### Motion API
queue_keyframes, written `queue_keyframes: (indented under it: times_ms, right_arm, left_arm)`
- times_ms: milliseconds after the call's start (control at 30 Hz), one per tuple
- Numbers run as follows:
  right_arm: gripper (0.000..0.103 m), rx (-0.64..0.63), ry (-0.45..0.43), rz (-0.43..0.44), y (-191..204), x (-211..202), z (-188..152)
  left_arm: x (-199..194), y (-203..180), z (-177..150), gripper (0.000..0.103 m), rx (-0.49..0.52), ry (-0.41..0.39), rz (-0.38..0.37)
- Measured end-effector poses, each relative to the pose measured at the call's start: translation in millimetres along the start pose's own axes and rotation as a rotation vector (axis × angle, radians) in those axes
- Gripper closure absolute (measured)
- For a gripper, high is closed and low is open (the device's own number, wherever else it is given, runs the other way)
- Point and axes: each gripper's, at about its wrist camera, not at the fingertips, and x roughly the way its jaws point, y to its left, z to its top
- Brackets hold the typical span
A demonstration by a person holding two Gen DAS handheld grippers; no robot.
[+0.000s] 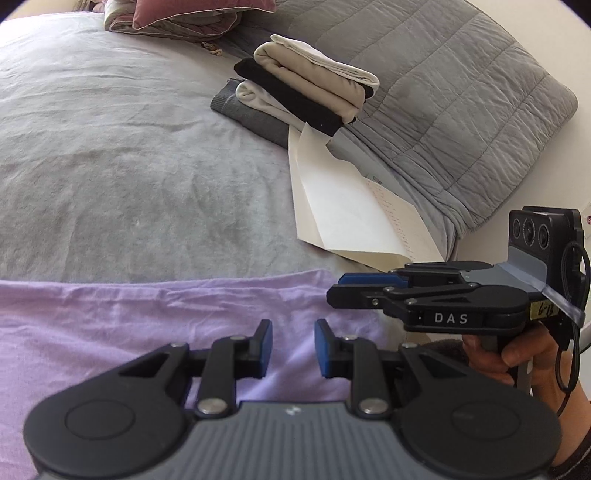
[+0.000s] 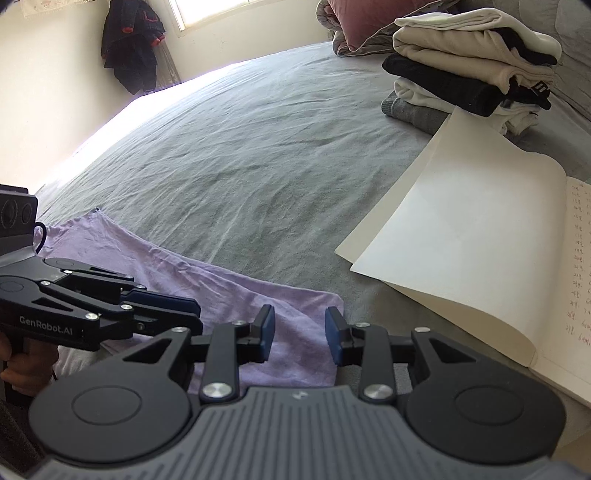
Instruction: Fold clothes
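Lilac garment (image 1: pixel 155 325) flat on the bed (image 1: pixel 129 166), well apart from the folded stack (image 1: pixel 306 88), ready for folding. Left tool (image 1: pixel 293 349) and right tool (image 2: pixel 300 334) above it, narrowly parted, gripping nothing.

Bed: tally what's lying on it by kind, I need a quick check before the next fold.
lilac garment: 1
stack of folded clothes: 1
open notebook: 1
grey quilted pillow: 1
bedding pile with pink cushion: 1
Total: 5

One lilac garment (image 1: pixel 147 321), two claws (image 1: pixel 293 345), one stack (image 1: pixel 306 92).
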Motion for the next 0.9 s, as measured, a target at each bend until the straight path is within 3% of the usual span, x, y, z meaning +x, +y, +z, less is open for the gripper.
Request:
queue_keyframes:
  times_ms: [100,133,167,400,567,633,900]
  right_arm:
    - [0.072,-0.037,0.013,-0.021,4,6,-2]
    - [0.092,-0.054,0.016,-0.032,6,8,-4]
    - [0.1,-0.069,0.011,-0.038,8,7,-5]
    - [0.1,-0.157,-0.046,-0.006,32,-11,-16]
    - [0.096,-0.25,0.022,0.068,59,-9,-32]
    - [0.087,-0.271,0.039,0.079,66,-9,-37]
    - [0.085,-0.232,-0.007,0.086,61,-33,-32]
  left_arm:
    - [3,8,-3,0.079,-0.037,0.005,0.008]
    - [3,11,-4,0.079,-0.049,0.005,0.003]
    - [3,12,-5,0.079,-0.062,0.002,-0.004]
    - [-2,23,-5,0.077,-0.154,-0.018,-0.056]
    - [-7,27,-8,0.076,-0.185,-0.031,-0.062]
    - [-8,27,-9,0.076,-0.186,-0.031,-0.06]
    - [-9,30,-13,0.075,-0.188,-0.03,-0.051]
